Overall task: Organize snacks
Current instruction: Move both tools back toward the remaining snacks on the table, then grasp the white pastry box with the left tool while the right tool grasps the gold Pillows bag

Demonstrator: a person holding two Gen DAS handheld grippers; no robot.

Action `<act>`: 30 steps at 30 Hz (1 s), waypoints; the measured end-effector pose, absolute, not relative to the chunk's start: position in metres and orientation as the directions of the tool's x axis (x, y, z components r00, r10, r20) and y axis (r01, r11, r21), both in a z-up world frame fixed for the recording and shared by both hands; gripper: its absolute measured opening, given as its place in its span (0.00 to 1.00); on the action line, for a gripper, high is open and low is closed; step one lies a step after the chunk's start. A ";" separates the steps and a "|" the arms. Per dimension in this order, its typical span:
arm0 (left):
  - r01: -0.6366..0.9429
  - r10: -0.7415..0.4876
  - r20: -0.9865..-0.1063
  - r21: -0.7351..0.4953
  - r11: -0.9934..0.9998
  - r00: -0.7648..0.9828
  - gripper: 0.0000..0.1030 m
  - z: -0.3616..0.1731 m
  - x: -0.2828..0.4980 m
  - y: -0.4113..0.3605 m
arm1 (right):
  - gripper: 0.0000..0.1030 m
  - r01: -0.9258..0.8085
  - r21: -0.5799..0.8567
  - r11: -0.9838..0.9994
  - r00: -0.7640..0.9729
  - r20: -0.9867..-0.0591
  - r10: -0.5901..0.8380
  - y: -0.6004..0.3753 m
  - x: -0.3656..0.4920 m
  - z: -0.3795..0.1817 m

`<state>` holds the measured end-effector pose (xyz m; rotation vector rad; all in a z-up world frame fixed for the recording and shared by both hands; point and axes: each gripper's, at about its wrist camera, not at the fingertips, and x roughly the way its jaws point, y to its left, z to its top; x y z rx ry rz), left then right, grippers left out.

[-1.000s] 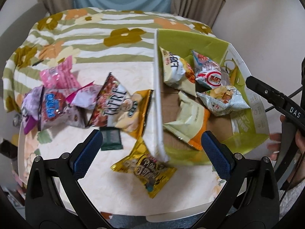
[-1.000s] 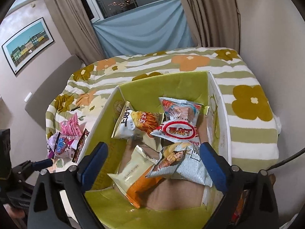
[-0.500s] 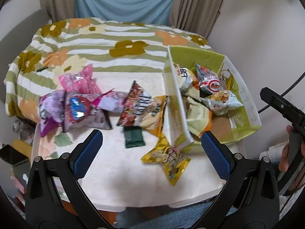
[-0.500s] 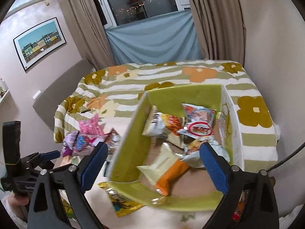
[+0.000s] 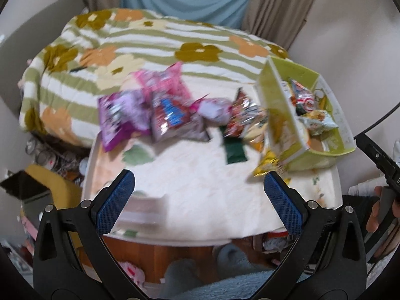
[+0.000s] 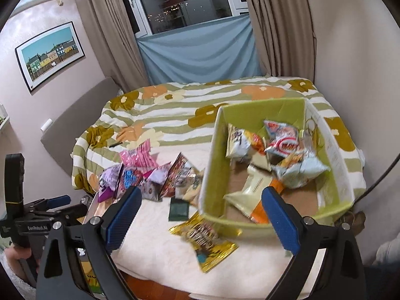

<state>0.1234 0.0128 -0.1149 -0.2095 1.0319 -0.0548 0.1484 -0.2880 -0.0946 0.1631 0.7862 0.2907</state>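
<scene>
- Left tongs [image 5: 198,195] gape wide, empty, above the counter [image 5: 190,195].
- Right tongs [image 6: 201,215] also spread, holding nothing.
- Several snacks lie in the green box [image 6: 337,175]; a row of packets [image 6: 140,172] sits left of it, a gold packet [image 6: 207,242] touching its near corner.

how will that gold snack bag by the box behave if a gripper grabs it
The gold bag looks like shiny foil, so probably slippery and crinkly between the pads. It lies flat and thin, so likely light and floppy, sagging from a corner pinch. One edge seems tucked under the green box, so it may drag.
</scene>
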 end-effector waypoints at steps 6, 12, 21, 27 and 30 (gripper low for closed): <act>-0.103 -0.157 -0.883 -0.223 0.969 0.442 0.99 -0.159 0.104 0.065 | 0.93 -0.160 0.239 0.958 0.641 -0.712 0.285 -0.256 0.129 -0.128; -0.115 -0.177 -0.913 -0.233 0.966 0.368 0.99 -0.206 0.097 0.085 | 0.93 -0.137 0.230 0.964 0.595 -0.759 0.266 -0.231 0.121 -0.166; -0.176 -0.168 -0.943 -0.224 0.958 0.289 0.99 -0.262 0.107 0.083 | 0.93 -0.193 0.100 0.976 0.582 -0.789 0.196 -0.210 0.125 -0.213; -0.190 -0.105 -0.964 -0.154 0.970 0.245 0.99 -0.288 0.118 0.075 | 0.93 -0.179 0.107 0.978 0.560 -0.806 0.190 -0.216 0.143 -0.246; -0.189 -0.075 -0.972 -0.119 0.975 0.222 0.99 -0.298 0.125 0.072 | 0.93 -0.188 0.090 0.978 0.558 -0.810 0.182 -0.215 0.147 -0.254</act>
